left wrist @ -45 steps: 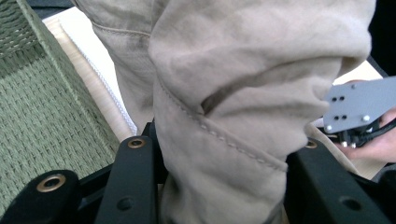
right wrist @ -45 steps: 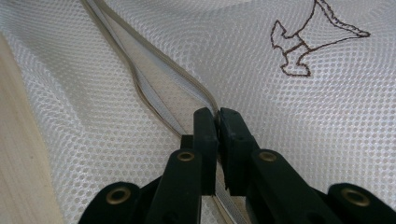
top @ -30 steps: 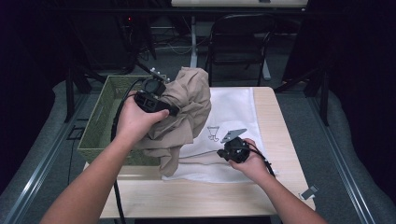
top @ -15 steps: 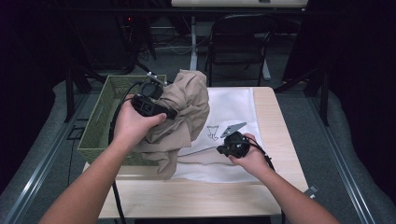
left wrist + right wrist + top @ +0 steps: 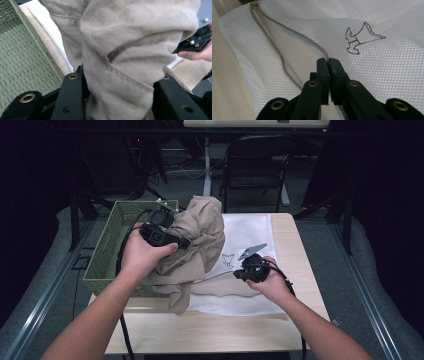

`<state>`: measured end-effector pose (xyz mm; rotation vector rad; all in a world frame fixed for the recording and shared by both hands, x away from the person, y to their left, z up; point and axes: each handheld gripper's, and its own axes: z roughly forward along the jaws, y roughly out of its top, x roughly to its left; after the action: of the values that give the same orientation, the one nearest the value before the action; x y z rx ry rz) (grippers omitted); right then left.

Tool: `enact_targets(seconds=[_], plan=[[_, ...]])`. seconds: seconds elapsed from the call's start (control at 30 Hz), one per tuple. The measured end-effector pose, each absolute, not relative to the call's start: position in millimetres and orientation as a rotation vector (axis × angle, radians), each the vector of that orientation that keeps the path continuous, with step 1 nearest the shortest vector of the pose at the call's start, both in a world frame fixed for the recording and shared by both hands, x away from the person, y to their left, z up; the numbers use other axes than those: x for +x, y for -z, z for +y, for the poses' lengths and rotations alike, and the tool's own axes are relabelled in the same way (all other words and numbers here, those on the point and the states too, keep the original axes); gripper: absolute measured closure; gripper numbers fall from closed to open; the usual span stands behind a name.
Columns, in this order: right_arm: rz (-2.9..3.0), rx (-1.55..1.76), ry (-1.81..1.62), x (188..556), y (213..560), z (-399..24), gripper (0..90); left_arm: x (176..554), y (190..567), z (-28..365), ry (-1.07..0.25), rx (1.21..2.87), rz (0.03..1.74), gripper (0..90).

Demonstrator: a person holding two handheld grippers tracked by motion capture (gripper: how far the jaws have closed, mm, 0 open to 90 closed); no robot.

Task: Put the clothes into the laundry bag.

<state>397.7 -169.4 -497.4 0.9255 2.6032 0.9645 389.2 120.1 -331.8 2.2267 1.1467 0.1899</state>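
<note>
A crumpled beige garment [image 5: 202, 232] hangs over the near corner of the green woven basket [image 5: 107, 247] and onto the table. My left gripper [image 5: 181, 242] is shut on it; in the left gripper view a thick seamed fold [image 5: 130, 50] is pinched between the jaws of the left gripper [image 5: 117, 97]. A white mesh bag [image 5: 252, 227] lies flat on the table, with a small dark drawing [image 5: 359, 38] on it. My right gripper [image 5: 239, 274] holds the bag's grey zip edge [image 5: 294, 32], and the right gripper [image 5: 328, 66] has its jaws pressed together on that edge.
The wooden table [image 5: 295, 250] has bare strips to the right of the bag and along the front. The basket [image 5: 22, 55] stands at the table's left edge. A black chair [image 5: 257, 165] and stands rise behind the table. The right gripper's body [image 5: 195, 41] is close behind the garment.
My right gripper has risen a little, lifting the bag's zip edge with it. The left gripper and the garment have stayed where they were.
</note>
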Motion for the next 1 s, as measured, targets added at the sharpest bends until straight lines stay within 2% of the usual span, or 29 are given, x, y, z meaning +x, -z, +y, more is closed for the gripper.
enact_targets(seconds=[1.0], plan=[[2.549,0.967,-1.035,414,469,-173,87.5,384,351,122,-0.16,2.225,1.125,60.3]])
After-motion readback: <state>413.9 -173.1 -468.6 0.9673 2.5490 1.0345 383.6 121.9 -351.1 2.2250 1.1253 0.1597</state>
